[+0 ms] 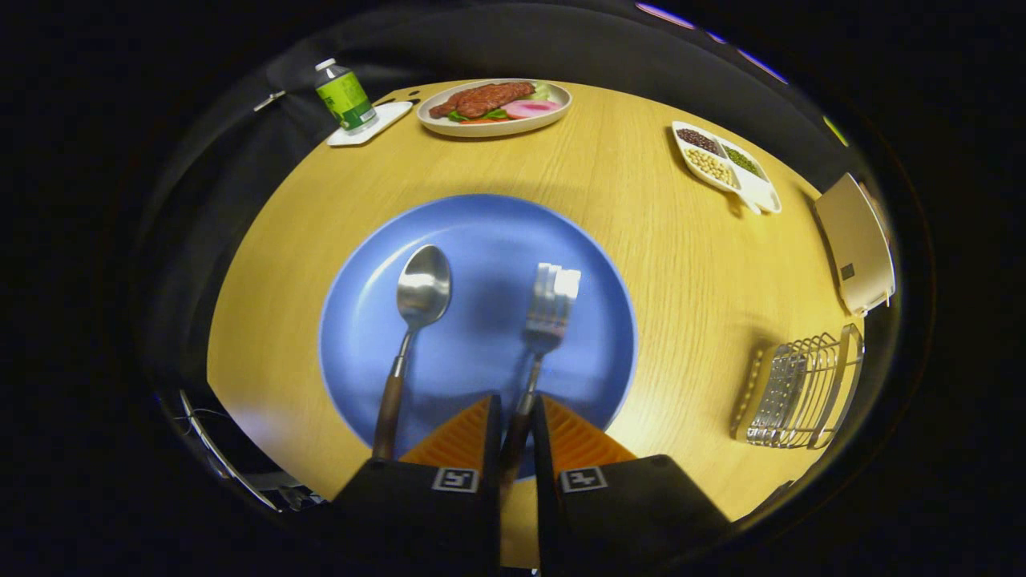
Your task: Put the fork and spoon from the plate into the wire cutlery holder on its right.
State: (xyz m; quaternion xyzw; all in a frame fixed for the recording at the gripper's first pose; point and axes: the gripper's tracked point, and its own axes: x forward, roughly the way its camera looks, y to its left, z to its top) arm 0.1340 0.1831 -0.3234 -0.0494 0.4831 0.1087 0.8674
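1 spoon [422,290]; 1 fork [548,308]; 2 plates, blue [481,224] & food [494,127]; 1 bottle [344,95]; 1 wire holder [801,393]; 1 divided dish [725,166].

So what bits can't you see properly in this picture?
- Fork, gripper view: the lower handle is hidden between the gripper fingers, which are closed on it.
- Spoon: the handle's end runs behind one finger.
- Blue plate: near rim covered by the fingers.
- Wire cutlery holder: its inside is too small to tell.
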